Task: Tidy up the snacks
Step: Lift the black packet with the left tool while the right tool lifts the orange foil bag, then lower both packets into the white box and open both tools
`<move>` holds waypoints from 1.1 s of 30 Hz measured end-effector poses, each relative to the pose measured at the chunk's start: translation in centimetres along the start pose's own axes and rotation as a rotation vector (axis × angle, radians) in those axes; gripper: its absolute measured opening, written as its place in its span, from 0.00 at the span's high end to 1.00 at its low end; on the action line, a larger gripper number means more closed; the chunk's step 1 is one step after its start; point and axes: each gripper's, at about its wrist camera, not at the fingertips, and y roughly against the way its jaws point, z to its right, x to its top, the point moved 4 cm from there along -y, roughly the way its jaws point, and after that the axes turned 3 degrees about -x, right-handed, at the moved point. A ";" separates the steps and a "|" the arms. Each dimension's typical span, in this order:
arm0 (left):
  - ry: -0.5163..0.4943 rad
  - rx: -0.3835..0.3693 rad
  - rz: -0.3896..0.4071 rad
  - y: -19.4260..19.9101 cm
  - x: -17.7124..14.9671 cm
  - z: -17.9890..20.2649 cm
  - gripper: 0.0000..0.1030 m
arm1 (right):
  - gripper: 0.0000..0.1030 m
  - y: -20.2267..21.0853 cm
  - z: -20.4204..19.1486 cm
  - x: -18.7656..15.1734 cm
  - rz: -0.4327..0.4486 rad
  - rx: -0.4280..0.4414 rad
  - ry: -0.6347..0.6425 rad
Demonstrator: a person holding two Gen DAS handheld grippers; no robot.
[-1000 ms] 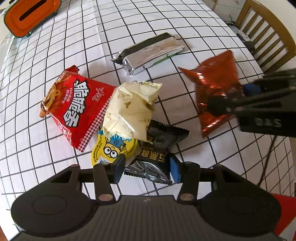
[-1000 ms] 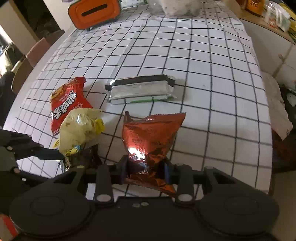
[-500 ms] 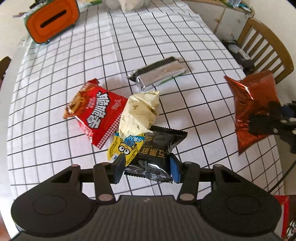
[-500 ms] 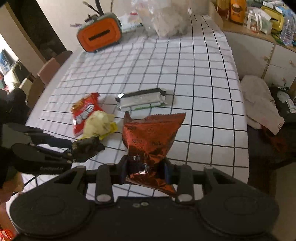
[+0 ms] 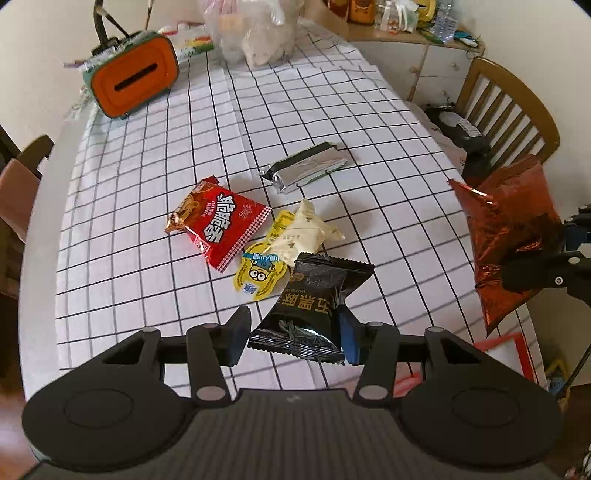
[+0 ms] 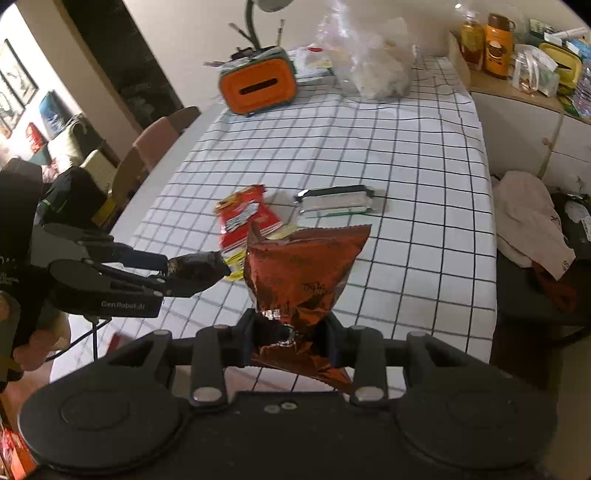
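Observation:
My left gripper (image 5: 293, 338) is shut on a black snack packet (image 5: 314, 302) and holds it above the checked tablecloth (image 5: 295, 110). My right gripper (image 6: 291, 341) is shut on a shiny red-brown chip bag (image 6: 299, 273), lifted off the table; the bag also shows at the right of the left wrist view (image 5: 509, 236). On the table lie a red snack bag (image 5: 218, 221), a cream wrapper (image 5: 306, 232), a yellow Minions packet (image 5: 258, 277) and a silver packet (image 5: 306, 170). The left gripper (image 6: 199, 269) with its black packet shows in the right wrist view.
An orange tissue box (image 5: 133, 81) and a clear plastic bag (image 5: 255, 29) stand at the table's far end. A wooden chair (image 5: 509, 110) is at the right, chairs (image 6: 155, 147) at the left. A cluttered sideboard (image 6: 524, 74) is beyond the table.
Both grippers have risen and pulled back from the table, each carrying its packet. The black packet left the pile; the chip bag moved up and to the right.

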 end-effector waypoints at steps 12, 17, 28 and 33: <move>-0.013 0.026 0.010 4.2 -4.7 2.5 0.53 | 0.66 2.1 -3.3 -3.7 -0.050 0.059 0.061; 0.001 0.040 -0.024 4.6 -7.1 3.1 0.53 | 0.66 2.1 -4.1 -5.5 -0.076 0.074 0.070; 0.011 0.085 -0.126 2.8 -12.3 4.7 0.52 | 0.65 -0.1 -6.1 -10.0 -0.203 0.139 0.107; 0.002 0.102 -0.161 1.8 -14.5 5.9 0.52 | 0.66 -1.5 -6.9 -12.1 -0.260 0.147 0.137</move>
